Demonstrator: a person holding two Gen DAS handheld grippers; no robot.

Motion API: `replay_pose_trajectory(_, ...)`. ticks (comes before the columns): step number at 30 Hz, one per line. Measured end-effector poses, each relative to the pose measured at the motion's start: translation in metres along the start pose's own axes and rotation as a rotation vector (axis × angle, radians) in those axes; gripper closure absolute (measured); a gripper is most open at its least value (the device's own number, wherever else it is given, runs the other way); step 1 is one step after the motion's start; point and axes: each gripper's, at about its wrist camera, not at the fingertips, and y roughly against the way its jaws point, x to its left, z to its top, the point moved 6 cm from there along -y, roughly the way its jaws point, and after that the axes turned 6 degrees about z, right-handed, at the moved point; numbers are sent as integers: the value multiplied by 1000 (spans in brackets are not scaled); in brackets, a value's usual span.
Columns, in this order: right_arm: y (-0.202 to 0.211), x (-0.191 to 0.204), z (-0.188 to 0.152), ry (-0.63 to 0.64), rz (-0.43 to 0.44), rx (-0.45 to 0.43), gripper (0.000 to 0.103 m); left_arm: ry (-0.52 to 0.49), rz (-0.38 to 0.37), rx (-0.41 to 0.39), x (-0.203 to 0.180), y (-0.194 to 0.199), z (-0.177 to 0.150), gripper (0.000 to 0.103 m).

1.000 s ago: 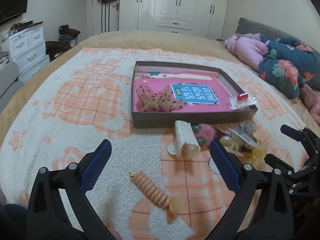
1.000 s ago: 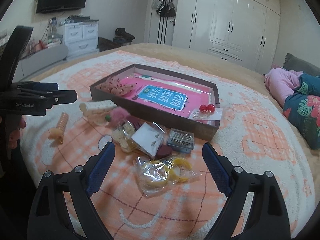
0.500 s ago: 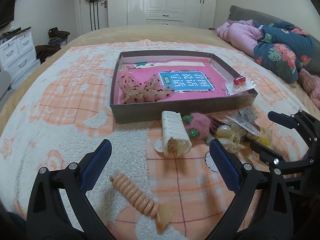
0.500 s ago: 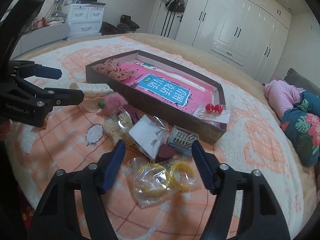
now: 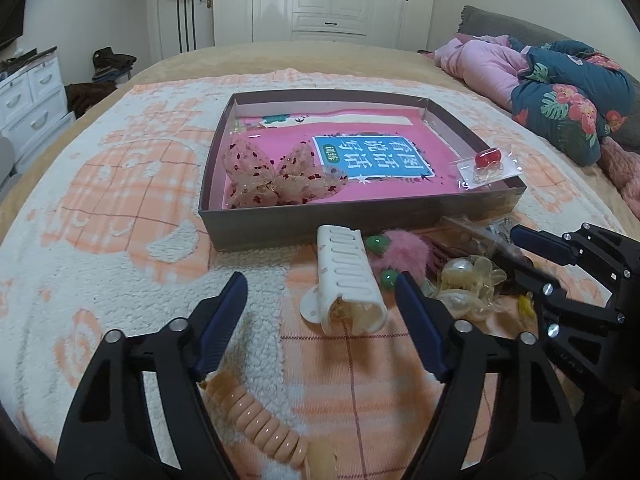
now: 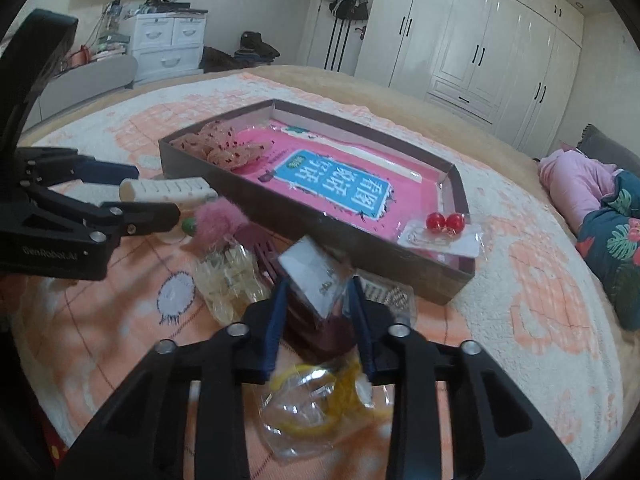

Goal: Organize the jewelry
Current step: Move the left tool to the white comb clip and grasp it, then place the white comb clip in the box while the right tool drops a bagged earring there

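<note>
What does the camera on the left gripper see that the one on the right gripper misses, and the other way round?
Only the left view shows the peach spiral hair tie by the left gripper, whose jaws have been closing with nothing between them. Only the right view shows the bagged yellow rings and the white earring card between the right gripper's closing jaws. Both show the brown box, red earrings and white hair clip.

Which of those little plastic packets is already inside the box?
The packet with the two red beads, lying in the box's corner; the other packets lie outside on the blanket.
</note>
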Motion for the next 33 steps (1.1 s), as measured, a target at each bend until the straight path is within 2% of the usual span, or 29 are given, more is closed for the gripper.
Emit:
replay_pose_trajectory(4,-1,-1,5,-26,22,-20,86,6,-6,14,1,-5,0,53)
replay_pose_trajectory(9,6,-8,7,-76,45,-55,88,-2,-29,6,-2,-4,1,83)
replay_pose_trajectory(12,13,-12,9,-106,58,-79,88,-26,-17,-5,-5,-1,1,83)
replay_pose_trajectory(24,45,-15,10,-155,106,-150,89,24,-47,-75,3,28,9,83)
replay_pose_trajectory(33,63,-31,16,-186,78,-198,89,45,-62,-112,0,41,25,83)
